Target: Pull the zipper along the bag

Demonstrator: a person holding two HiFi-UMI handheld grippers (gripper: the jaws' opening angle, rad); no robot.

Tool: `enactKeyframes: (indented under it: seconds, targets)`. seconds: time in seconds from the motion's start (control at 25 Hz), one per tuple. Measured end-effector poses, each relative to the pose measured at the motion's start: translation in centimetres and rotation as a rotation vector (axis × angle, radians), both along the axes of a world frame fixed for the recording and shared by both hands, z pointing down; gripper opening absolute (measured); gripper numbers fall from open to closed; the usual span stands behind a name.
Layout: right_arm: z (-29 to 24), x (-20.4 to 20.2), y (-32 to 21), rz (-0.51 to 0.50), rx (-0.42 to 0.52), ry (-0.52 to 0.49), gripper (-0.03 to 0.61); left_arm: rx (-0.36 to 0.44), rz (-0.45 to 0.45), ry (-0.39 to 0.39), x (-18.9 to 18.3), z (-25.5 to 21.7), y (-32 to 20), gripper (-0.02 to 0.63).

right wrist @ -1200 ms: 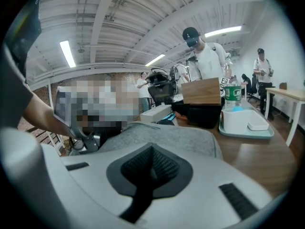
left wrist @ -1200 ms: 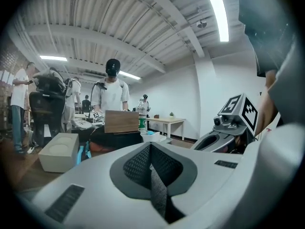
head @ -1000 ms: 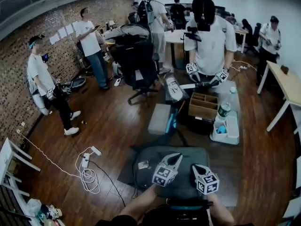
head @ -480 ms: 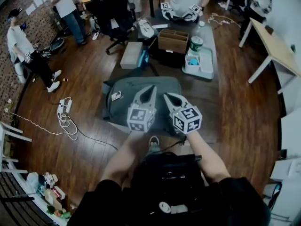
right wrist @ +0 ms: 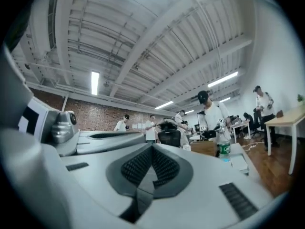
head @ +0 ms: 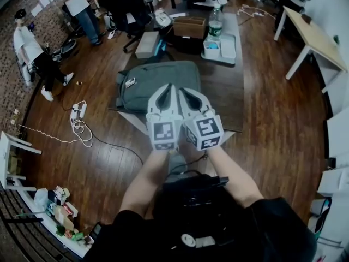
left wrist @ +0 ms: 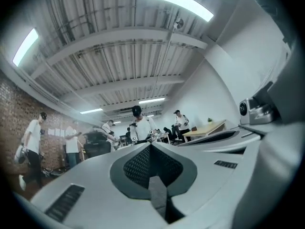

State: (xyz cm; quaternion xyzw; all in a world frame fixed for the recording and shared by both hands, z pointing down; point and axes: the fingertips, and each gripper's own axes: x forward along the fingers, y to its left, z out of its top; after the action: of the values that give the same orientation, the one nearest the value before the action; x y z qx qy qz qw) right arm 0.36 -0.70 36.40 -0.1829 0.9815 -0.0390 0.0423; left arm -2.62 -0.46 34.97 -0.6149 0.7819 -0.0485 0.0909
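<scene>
Our left gripper point(head: 170, 87) and right gripper point(head: 182, 90) sit side by side, nearly touching. Each has its jaws pressed together on nothing and points level across the room rather than down at the work. Beyond and below them the grey bag point(head: 158, 81) lies flat on the dark table point(head: 232, 97), well apart from both tools. A wooden box point(head: 190, 26) and a bottle point(head: 216, 22) stand at the table's far end. We cannot make out the zipper from here, nor whether it is run open or closed. The pose therefore fits either a pause above the bag ahead of a pull or a lift clear after one. Our judgement on doing a pull well: one gripper pins the cloth just beside the slider while the other pinches the tab squarely. The draw follows the line of the teeth, low and steady, so the soft bag neither bunches nor slides on the table. The tab is likely small, and jaws pressed together like these would have to spread before any grip.
</scene>
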Motion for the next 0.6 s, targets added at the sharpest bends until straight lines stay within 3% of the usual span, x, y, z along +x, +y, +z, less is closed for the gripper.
enactKeyframes:
  seconds: [0.2,0.6]
  targets:
    - [-1.3,2.2,3.5,-0.021,0.065,-0.014,0.011,0.025,-0.007,0.0,2.3,-0.9,3.3,0.0]
    - [1.3,0.7,6.2,-0.052,-0.016,0.055,0.009,-0.043,0.002,0.038,1.3,1.7,5.8,0.0]
